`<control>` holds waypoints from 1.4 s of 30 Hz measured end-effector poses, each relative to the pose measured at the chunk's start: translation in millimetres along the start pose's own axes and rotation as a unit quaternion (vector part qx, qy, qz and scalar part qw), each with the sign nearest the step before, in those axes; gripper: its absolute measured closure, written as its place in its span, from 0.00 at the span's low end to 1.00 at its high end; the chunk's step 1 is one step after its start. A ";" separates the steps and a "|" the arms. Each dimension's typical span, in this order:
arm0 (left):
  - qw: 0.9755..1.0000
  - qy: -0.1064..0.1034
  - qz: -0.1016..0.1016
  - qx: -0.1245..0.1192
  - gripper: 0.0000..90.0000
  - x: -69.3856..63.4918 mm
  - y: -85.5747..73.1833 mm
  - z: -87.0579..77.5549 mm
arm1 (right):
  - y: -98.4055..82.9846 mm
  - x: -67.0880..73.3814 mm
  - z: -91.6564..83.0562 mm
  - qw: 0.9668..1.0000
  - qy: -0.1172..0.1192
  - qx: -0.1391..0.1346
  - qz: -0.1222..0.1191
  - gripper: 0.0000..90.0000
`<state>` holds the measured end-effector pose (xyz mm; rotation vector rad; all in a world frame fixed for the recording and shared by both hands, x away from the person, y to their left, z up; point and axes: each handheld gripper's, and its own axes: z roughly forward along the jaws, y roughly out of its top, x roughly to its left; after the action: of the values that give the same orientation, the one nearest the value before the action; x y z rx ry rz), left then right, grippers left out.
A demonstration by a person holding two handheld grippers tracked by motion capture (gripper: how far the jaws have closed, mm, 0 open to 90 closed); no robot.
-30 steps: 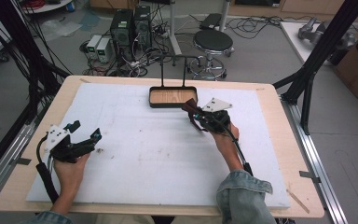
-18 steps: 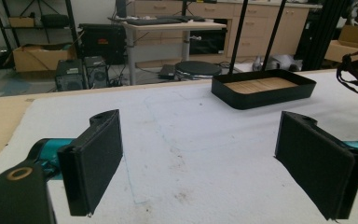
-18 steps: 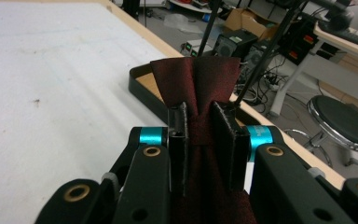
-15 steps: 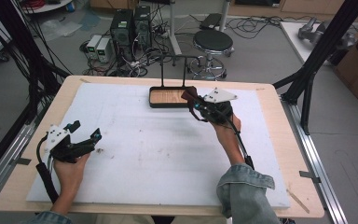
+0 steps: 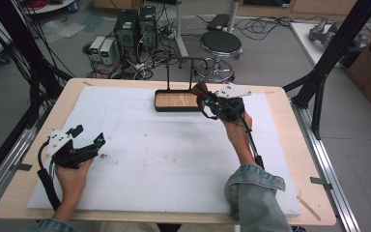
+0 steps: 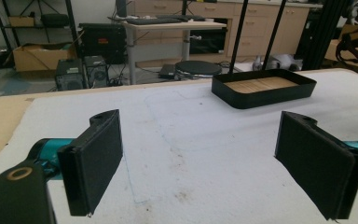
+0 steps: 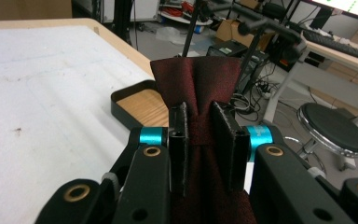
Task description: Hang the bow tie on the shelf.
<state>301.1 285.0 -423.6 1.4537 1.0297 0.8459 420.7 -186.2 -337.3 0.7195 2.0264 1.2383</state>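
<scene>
Right gripper view: dark red cloth (image 7: pixel 200 93) clenched in the right tool (image 7: pixel 207 135), lifted by the tray (image 7: pixel 121 109).
Placement probably left; left tool (image 6: pixel 205 158) parked wide open on the worktop (image 5: pixel 174 159).

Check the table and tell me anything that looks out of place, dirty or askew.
Little stands out. The white mat carries faint dark smudges near the left claw. The dark red cloth is bunched where the right claw pinches it beside the black tray.

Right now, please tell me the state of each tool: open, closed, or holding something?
Left tool: open, holding nothing, low over the white table cover.
Right tool: closed on a dark red cloth, next to the black tray.
</scene>
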 end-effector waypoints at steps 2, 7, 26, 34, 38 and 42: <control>1.000 0.000 0.000 0.000 0.17 0.0 0.0 0.0 | 2.3 -1.6 0.1 1.000 -0.003 -0.002 -0.002 0.85; 1.000 0.000 0.001 0.001 0.17 0.4 -0.2 0.1 | 11.2 -17.1 2.2 1.000 -0.011 -0.019 0.014 0.85; 1.000 -0.001 -0.001 -0.001 0.17 0.6 -0.4 0.9 | 37.0 -38.7 22.9 0.997 -0.029 -0.048 0.055 0.85; 1.000 -0.001 0.000 -0.002 0.17 0.5 -0.3 0.8 | 41.7 -37.7 34.8 0.996 -0.039 -0.047 0.058 0.85; 1.000 -0.002 -0.001 -0.001 0.17 1.1 -0.6 1.3 | 45.0 -40.6 39.7 0.996 -0.042 -0.043 0.064 0.85; 1.000 -0.003 -0.001 -0.001 0.17 0.8 -0.6 1.3 | 46.7 -40.9 45.0 0.996 -0.057 -0.042 0.059 0.85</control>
<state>302.5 285.3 -424.4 1.4510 1.0256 0.8403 486.6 -172.3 -300.5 0.8595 1.8508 1.3100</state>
